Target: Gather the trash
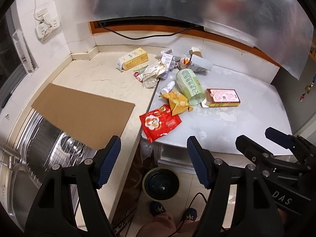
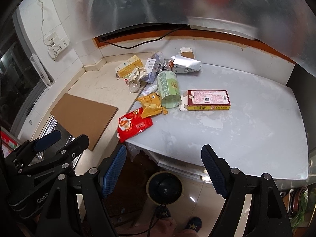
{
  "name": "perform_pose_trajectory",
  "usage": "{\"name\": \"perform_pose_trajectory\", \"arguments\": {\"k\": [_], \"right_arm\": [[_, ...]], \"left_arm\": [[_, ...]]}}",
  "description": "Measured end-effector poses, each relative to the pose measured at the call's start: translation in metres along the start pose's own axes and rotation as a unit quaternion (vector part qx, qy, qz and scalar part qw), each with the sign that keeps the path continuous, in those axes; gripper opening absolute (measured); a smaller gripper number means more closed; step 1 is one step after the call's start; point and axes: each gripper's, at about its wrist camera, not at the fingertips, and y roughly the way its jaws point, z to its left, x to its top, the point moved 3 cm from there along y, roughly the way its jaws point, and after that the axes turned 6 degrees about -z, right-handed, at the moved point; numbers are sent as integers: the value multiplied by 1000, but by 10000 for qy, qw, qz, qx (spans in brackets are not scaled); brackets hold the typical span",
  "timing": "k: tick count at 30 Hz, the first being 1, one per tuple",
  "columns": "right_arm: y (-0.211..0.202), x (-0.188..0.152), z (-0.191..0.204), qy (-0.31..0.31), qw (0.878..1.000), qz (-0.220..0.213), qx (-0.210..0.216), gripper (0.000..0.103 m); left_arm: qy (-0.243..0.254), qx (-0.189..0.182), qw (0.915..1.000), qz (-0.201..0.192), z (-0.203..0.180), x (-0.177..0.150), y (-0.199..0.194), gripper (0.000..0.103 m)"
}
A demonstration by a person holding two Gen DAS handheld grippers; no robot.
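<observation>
The trash sits in a heap on the grey table. The green cup lies on its side in the middle of the heap. The red box is just beside the cup. The yellow wrapper touches the cup on its other side, and the red wrapper lies past that, at the table's edge. The left gripper and the right gripper both hang near that edge, spread wide with nothing in them.
</observation>
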Motion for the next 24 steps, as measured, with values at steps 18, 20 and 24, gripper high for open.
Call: {"name": "perform_pose_trajectory", "arguments": {"k": [18, 20, 24], "right_arm": [[27, 58, -23, 422, 9974, -272, -516, 80], [36, 65, -33, 382, 9974, -265, -546, 80], [59, 76, -51, -62, 9992, -185, -338, 80]], "left_arm": [[-255, -700, 9966, 360, 27, 43, 74, 66], [-266, -670, 9965, 413, 26, 43, 82, 66], [-379, -524, 9965, 536, 20, 44, 98, 66]]}}
